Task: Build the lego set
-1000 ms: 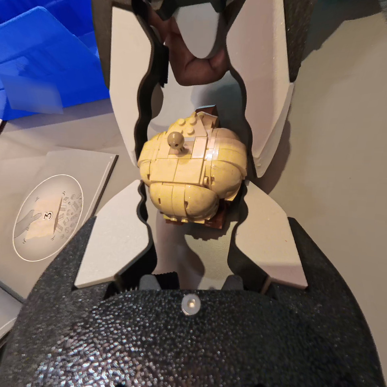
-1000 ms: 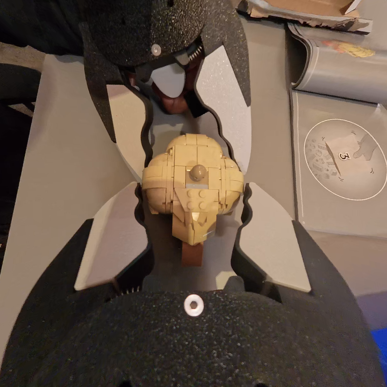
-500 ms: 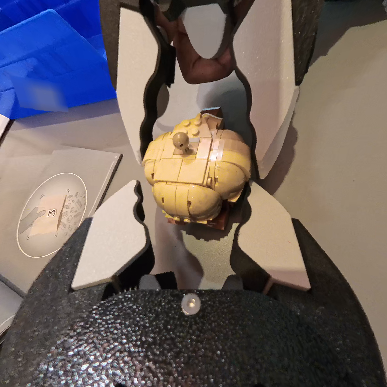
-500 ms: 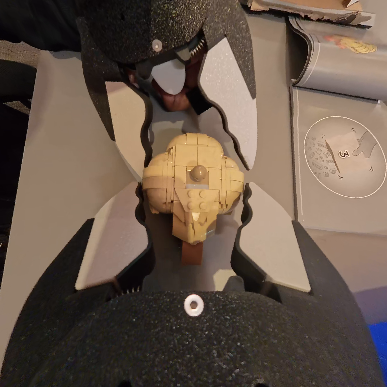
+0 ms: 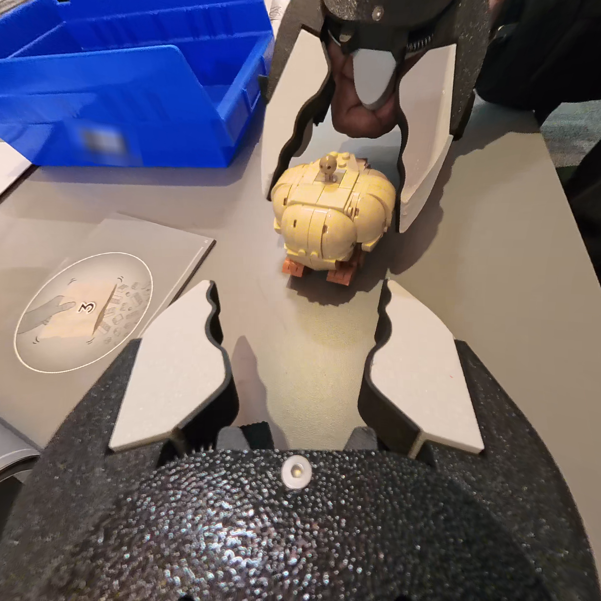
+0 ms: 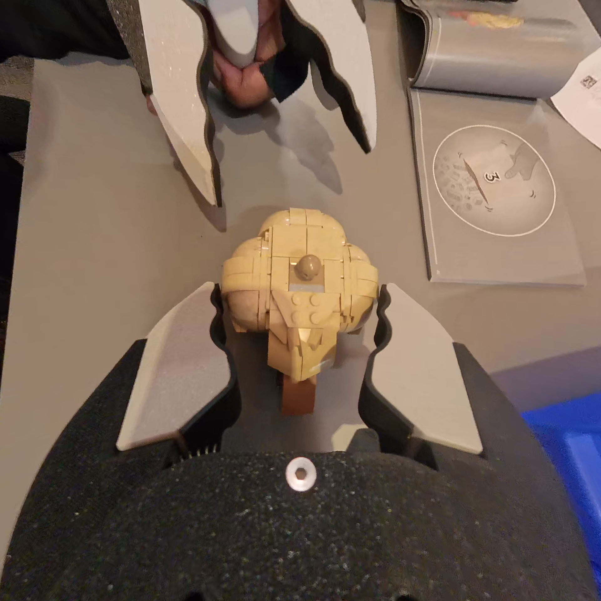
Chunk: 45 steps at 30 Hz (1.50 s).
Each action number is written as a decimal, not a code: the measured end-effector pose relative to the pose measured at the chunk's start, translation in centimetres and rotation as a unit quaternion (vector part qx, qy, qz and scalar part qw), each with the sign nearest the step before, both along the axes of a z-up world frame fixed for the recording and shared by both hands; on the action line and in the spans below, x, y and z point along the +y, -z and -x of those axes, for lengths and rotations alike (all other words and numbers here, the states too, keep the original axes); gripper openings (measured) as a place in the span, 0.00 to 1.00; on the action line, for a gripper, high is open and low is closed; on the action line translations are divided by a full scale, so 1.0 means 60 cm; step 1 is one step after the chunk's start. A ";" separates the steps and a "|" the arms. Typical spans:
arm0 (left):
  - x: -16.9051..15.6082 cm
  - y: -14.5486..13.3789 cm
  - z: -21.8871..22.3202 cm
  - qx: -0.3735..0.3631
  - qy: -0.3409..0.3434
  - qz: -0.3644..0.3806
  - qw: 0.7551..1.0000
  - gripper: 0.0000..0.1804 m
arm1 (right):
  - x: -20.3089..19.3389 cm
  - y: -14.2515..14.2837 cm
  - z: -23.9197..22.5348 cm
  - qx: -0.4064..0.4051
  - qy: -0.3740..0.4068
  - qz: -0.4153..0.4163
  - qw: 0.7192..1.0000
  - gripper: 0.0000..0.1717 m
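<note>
A tan brick-built model [image 5: 328, 224] with a round knob on top and brown feet stands on the grey table [image 5: 487, 292]. My left gripper [image 5: 299, 286] is open and empty, its fingertips a short way in front of the model and clear of it. My right gripper [image 6: 298, 287] is open. The model [image 6: 299, 286] stands between its fingertips, which lie close along both sides. The left wrist view shows the right gripper [image 5: 336, 211] reaching in from the far side. The right wrist view shows the left gripper [image 6: 289, 175] drawn back beyond the model.
A blue divided bin [image 5: 130, 97] stands at the left rear. A grey booklet [image 5: 97, 292] with a round picture lies left of the model; it also shows in the right wrist view [image 6: 487, 195]. A white sheet [image 6: 579, 97] lies beyond it. A person's hand [image 5: 357, 113] holds the right gripper. Tip to tip, the grippers are about 7 cm apart.
My left gripper's fingers flanked the model, then spread a little and drew back clear of it. The model stayed on the table between the right gripper's fingers.
</note>
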State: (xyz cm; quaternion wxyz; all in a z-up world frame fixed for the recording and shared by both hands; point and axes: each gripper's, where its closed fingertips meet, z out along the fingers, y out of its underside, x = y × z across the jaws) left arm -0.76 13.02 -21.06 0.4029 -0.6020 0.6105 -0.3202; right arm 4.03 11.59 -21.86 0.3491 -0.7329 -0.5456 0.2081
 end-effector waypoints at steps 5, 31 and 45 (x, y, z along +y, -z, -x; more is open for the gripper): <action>0.005 0.001 0.001 0.002 -0.007 -0.004 1.000 0.51 | -0.006 0.002 -0.017 0.010 0.009 -0.002 1.000 0.53; 0.139 -0.027 -0.066 -0.019 -0.084 -0.117 0.989 0.49 | 0.026 -0.063 -0.106 0.193 0.019 -0.044 0.980 0.47; 0.144 -0.052 -0.081 -0.092 -0.107 -0.197 0.970 0.43 | 0.061 -0.070 -0.168 0.197 0.111 -0.083 0.971 0.39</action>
